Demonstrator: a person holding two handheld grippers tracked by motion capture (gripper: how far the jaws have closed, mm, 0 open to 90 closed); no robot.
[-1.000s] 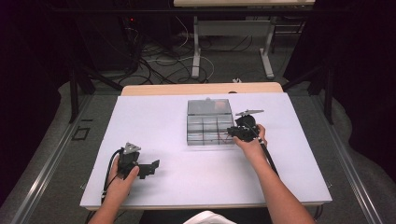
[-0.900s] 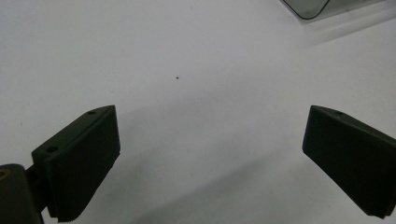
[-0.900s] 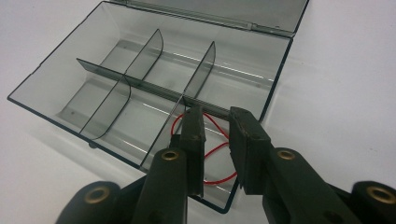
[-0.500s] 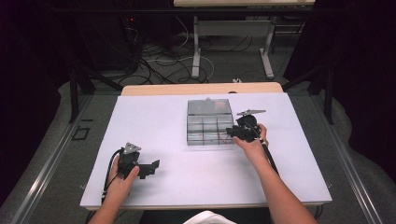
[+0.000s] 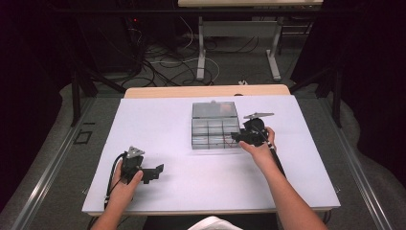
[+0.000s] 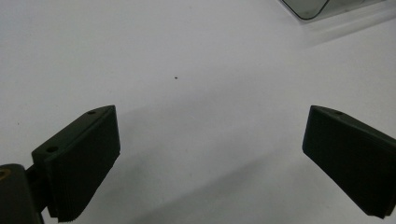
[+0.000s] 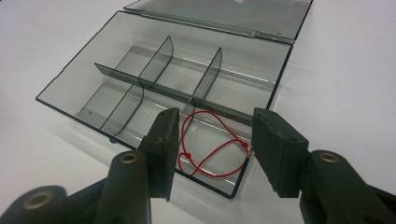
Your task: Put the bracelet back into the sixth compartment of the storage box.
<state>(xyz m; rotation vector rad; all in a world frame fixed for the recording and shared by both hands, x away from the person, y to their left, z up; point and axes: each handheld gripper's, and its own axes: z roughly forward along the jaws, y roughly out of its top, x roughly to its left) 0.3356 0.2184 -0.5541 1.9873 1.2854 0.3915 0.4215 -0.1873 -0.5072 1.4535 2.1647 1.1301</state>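
High view — white table (image 5: 191, 182), cables (image 5: 163, 62) behind.

free: white table (image 5: 182, 143) left and front | obstacle: open compartment box (image 5: 215, 125) mid-table

A high view looks down the table (image 5: 191, 182); both gripper views hover close over it.

Light is falling from overhead onto the white table (image 5: 191, 143), which is glowing bright while the surrounding room is sinking into near-black. The high view is looking soft and grainy. In the left gripper view, faint jaw shadows are spreading across the surface. The clear compartment box (image 7: 116, 70) is catching pale glare along its dividers, staying sharp while the near jaws are blurring slightly.
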